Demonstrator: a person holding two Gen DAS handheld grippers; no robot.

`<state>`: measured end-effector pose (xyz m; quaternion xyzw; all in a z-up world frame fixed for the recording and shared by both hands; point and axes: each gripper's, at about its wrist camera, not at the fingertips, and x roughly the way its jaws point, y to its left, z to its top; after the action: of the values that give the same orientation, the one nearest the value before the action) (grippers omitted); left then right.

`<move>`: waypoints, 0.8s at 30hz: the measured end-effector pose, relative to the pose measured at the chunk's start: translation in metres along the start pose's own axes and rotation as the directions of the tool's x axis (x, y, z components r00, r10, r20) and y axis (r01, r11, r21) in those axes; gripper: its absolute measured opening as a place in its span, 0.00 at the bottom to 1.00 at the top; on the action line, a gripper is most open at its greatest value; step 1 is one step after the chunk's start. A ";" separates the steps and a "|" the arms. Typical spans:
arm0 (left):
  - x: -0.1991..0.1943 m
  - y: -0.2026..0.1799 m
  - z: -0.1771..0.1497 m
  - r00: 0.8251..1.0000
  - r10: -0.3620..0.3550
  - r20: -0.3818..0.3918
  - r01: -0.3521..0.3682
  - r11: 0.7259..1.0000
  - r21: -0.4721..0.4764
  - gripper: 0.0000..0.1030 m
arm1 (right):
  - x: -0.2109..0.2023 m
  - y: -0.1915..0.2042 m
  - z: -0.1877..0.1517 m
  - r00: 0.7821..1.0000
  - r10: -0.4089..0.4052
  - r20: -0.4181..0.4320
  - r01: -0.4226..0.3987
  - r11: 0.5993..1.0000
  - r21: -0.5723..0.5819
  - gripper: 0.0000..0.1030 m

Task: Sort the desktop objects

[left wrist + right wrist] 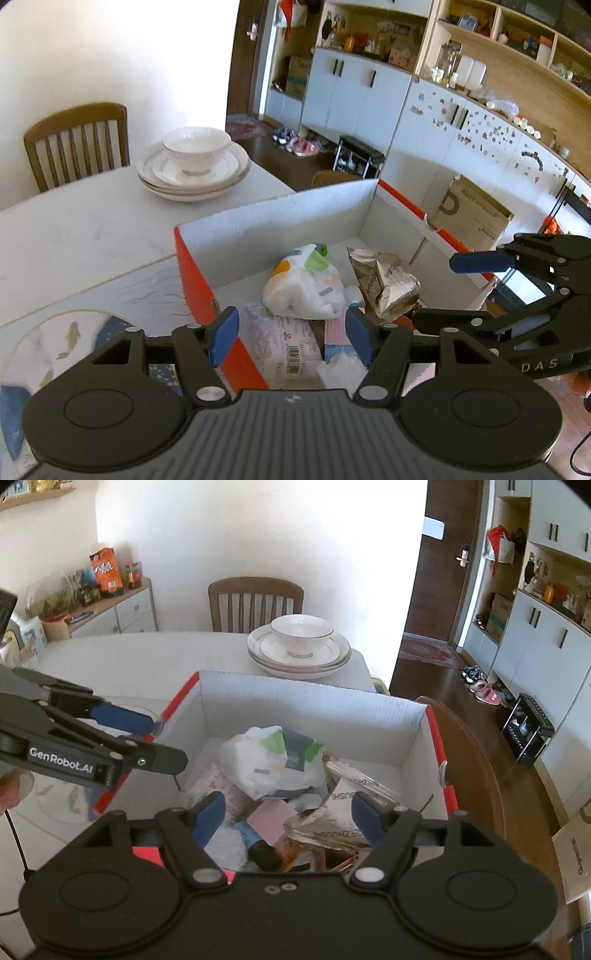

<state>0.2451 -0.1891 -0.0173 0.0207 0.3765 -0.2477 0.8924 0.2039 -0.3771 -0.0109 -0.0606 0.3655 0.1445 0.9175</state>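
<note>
A red cardboard box with white inside walls (280,218) (314,709) sits on the table and holds a white plastic bag (306,288) (266,764), a silver foil packet (388,284) (343,819), a pink paper (267,819) and printed wrappers (288,347). My left gripper (291,336) is open and empty above the box's near left corner; it also shows in the right wrist view (147,738). My right gripper (288,818) is open and empty above the box's near side; it also shows in the left wrist view (443,291).
A white bowl on stacked plates (194,166) (299,646) stands on the white table behind the box. A placemat with fish (55,343) lies left of the box. A wooden chair (255,603) is behind the table. Cabinets and shelves (461,122) stand to the right.
</note>
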 end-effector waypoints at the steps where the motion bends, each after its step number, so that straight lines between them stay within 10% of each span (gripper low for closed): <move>1: -0.004 0.000 -0.001 1.000 -0.002 0.006 0.002 1.000 0.005 0.61 | -0.002 0.001 0.000 1.000 -0.003 0.002 0.003 1.000 0.009 0.74; 24: -0.083 0.009 -0.033 0.990 -0.087 0.113 0.078 0.993 0.083 0.73 | -0.064 0.048 -0.015 0.983 -0.023 0.185 -0.006 0.988 0.157 0.96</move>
<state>0.1776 -0.1383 0.0145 0.0256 0.3144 -0.3000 0.9003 0.1350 -0.3485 0.0221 0.0238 0.2882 0.1165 0.9501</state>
